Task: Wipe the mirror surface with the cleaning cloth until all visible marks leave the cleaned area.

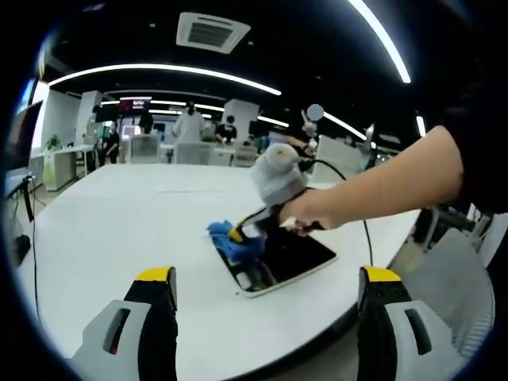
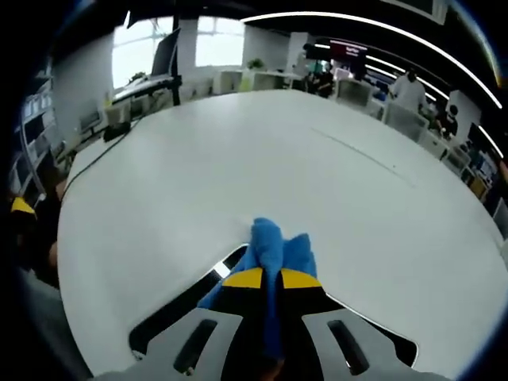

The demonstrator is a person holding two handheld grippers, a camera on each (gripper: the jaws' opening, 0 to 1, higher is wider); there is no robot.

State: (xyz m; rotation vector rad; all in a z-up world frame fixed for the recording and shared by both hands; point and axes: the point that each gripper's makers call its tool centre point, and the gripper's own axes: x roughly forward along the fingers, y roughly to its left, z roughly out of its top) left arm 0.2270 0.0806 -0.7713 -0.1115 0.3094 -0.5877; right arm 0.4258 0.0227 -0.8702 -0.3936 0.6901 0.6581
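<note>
Item one: the left hand-held gripper (image 1: 267,287), which we see with its yellow-tipped jaws spread wide and nothing between them, hanging above the near edge of the white surface (image 1: 119,230). Item two: the mirror (image 1: 290,258), a dark rectangular panel with a pale frame, lying flat on the surface ahead of this hand-held gripper and a little to its right. Item three: the right hand-held gripper (image 2: 264,279), jaws drawn narrow and pinching the blue cleaning cloth (image 2: 274,248), which bunches up just ahead of its tips. In the left gripper view we see the cloth (image 1: 232,240) pressed on the mirror's left end, under a person's hand (image 1: 305,213). In the right gripper view the mirror (image 2: 163,317) lies directly beneath the jaws. Item four: desks and standing people well beyond the surface.
</note>
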